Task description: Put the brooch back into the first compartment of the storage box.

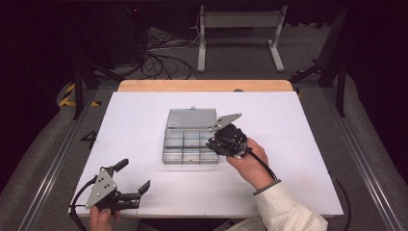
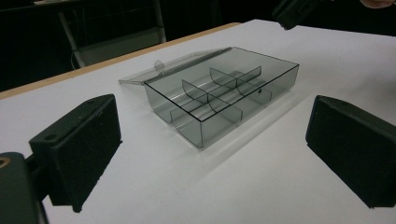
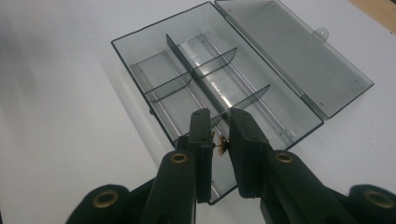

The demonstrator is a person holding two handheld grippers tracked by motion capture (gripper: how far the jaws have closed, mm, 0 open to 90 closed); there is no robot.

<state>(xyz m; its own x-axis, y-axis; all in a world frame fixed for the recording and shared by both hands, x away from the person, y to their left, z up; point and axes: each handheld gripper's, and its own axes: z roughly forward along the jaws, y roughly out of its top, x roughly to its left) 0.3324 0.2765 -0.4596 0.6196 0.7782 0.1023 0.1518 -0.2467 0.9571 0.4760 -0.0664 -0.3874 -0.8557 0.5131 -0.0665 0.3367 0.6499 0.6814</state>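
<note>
I use the smoky clear plastic organizer box (image 1: 190,143) as my landmark; it sits near the middle of the white counter (image 1: 144,120), with wide bare surface on every side of it and the counter's pale wooden far edge (image 1: 206,85) well beyond it. Its flat lid (image 3: 299,51) is swung fully open and lies on the counter on the box's far side, a small rounded tab (image 3: 321,33) on its outer rim. Inside the box, thin curved dividers (image 2: 219,88) cut the tray into compartments along a straight centre wall; the walls are thin, glossy and sharp-cornered.

My right gripper (image 3: 220,140) hangs over the box's right end, above its near right compartment as the high view shows it. Its black fingers (image 3: 201,135) are closed on a small brass-coloured screw-like part (image 3: 220,143), pinched crosswise between the pads; I cannot tell its exact kind. The part is above the box's open tray, not resting in it.

My left gripper (image 1: 135,179) sits well apart from the box, toward the counter's near left corner, its blocky matte black fingers (image 2: 84,144) spread wide with nothing between them. In the left gripper view the box lies ahead between them, across an open stretch of counter.
</note>
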